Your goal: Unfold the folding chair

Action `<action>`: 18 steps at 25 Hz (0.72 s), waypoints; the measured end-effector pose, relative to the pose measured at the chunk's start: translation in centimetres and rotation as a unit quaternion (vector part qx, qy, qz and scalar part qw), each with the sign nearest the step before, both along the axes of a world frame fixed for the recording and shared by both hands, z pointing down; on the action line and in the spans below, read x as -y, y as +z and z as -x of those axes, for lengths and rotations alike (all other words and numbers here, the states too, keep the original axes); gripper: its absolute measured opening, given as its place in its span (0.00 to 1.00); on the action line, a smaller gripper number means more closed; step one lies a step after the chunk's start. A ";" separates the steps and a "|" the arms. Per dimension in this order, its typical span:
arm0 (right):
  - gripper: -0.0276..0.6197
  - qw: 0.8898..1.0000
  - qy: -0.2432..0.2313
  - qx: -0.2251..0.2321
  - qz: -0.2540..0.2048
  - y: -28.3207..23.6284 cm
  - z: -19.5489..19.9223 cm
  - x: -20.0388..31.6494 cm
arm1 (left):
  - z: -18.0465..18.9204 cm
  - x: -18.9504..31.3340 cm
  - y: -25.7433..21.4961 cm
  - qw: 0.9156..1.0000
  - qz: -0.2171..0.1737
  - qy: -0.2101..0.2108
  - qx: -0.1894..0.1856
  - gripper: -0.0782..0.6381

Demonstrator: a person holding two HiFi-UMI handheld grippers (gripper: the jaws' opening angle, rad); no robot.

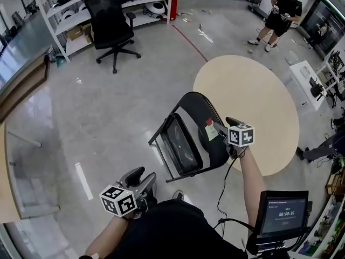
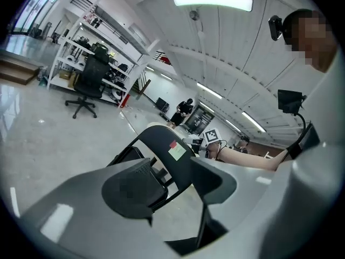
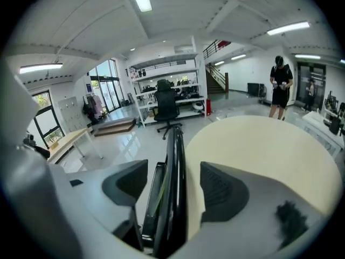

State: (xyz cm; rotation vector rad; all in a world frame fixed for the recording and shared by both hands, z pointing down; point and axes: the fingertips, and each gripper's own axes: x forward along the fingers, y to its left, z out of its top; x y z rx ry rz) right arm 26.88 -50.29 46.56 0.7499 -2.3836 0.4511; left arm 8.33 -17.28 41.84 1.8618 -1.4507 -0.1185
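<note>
Partly folded, the black chair (image 1: 195, 116) stands between the parted right tongs (image 1: 225, 125); left tongs (image 1: 141, 177) gape empty.

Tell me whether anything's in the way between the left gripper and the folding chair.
Nothing visible. Only floor lies between the open, empty left gripper and the folding chair. The right gripper has its open jaws straddling the chair's backrest.

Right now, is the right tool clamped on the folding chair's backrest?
No: the right gripper view shows the right tool with its jaws apart, a gap showing on each side of the backrest edge between them.
</note>
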 end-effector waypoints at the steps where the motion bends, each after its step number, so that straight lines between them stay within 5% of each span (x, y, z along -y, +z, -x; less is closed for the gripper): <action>1: 0.50 1.000 -0.007 -0.005 0.017 0.8 -0.1 0.3 | -0.1 -0.2 0.1 1.000 0.002 -0.010 0.003 0.44; 7: 0.50 0.992 -0.049 -0.015 0.118 4.5 -0.4 -1.4 | -1.4 -1.5 0.2 0.999 0.016 -0.039 0.012 0.44; 12: 0.24 0.984 -0.019 0.030 0.172 5.7 -0.7 -1.1 | -3.9 -2.4 1.2 0.999 0.030 -0.033 0.021 0.44; 18: 0.21 0.974 -0.033 0.083 0.210 3.9 0.9 -2.9 | -5.0 -4.3 1.3 0.998 0.051 -0.041 0.025 0.44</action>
